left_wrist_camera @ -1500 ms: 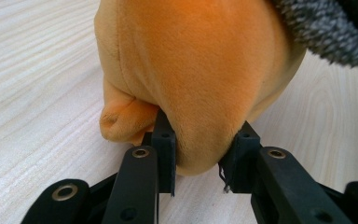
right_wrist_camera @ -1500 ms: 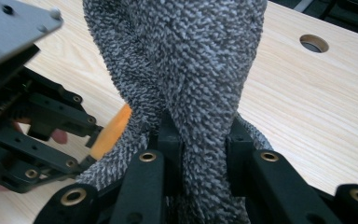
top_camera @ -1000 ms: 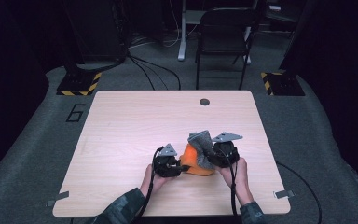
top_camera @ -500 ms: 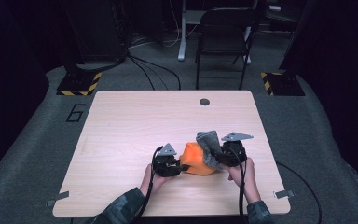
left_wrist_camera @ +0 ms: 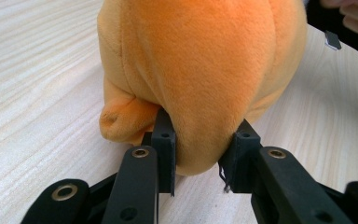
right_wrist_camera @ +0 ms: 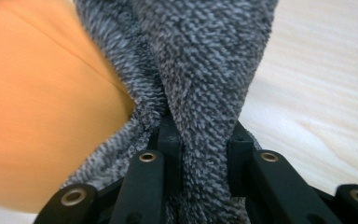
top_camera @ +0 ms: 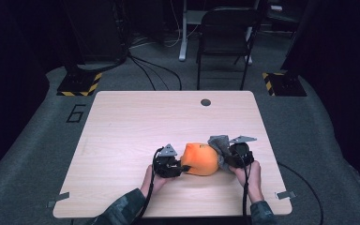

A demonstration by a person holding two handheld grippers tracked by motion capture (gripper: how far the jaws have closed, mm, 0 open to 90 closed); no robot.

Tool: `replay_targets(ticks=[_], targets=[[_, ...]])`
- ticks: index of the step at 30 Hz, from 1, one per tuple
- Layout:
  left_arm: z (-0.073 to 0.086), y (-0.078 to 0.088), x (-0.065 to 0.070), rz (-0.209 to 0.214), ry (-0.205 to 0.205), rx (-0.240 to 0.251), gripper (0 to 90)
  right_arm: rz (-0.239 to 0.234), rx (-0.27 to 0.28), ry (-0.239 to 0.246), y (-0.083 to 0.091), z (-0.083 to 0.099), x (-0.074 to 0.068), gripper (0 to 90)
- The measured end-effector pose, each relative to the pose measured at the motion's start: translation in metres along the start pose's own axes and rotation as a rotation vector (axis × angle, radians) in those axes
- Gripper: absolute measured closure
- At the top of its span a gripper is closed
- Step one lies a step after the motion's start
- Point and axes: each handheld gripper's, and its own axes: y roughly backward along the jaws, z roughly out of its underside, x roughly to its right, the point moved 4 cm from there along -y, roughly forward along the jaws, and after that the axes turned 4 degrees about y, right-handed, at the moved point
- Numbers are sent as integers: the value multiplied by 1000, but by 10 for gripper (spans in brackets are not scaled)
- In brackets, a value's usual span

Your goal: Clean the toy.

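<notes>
Your right claw [right_wrist_camera: 204, 140] has just been closing and now pinches the fuzzy grey cloth [right_wrist_camera: 205, 70], lowered beside the round orange plush toy [top_camera: 199, 159] on the near worktop [top_camera: 136, 126]. Your left claw [left_wrist_camera: 204, 154] grips the toy's end, ready for pulling.
</notes>
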Motion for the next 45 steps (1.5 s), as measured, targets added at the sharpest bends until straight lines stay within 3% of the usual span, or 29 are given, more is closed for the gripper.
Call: replay_targets(ticks=[6,9,11,14,17,18,21,24,28,31,32,35,39,42,44,45], targets=[[0,1,-1,6,3,1,698,34,-103,31,-25,14,-1,743],[0,1,-1,6,5,4,698,43,-110,48,-29,13,-2,744],[0,1,-2,7,5,4,697,47,-96,44,-26,11,1,741],[0,1,-2,16,15,7,697,52,-49,-10,-13,8,12,738],[0,1,-2,16,14,6,697,41,44,-72,10,-1,18,734],[0,1,-3,15,15,8,697,36,86,-67,19,-6,19,734],[0,0,-3,14,15,8,696,5,181,-64,46,-22,10,735],[0,1,-3,13,15,7,696,-36,205,-8,63,-37,-14,737],[0,1,-3,13,15,5,695,-63,137,73,51,-39,-39,739],[1,1,-5,15,12,0,686,-45,94,88,30,-33,-48,743],[1,0,-5,12,22,3,675,-41,94,76,27,-32,-48,743],[0,1,-6,9,-1,4,595,-42,101,84,27,-32,-46,743],[1,1,-6,-10,-17,18,373,-31,92,78,24,-30,-45,742],[3,1,-8,-6,-57,21,260,-34,94,77,22,-29,-43,742],[3,0,-9,-5,-91,16,235,-32,94,78,22,-29,-42,742],[3,-1,-9,-26,-115,8,228,-33,93,73,22,-30,-42,742]])
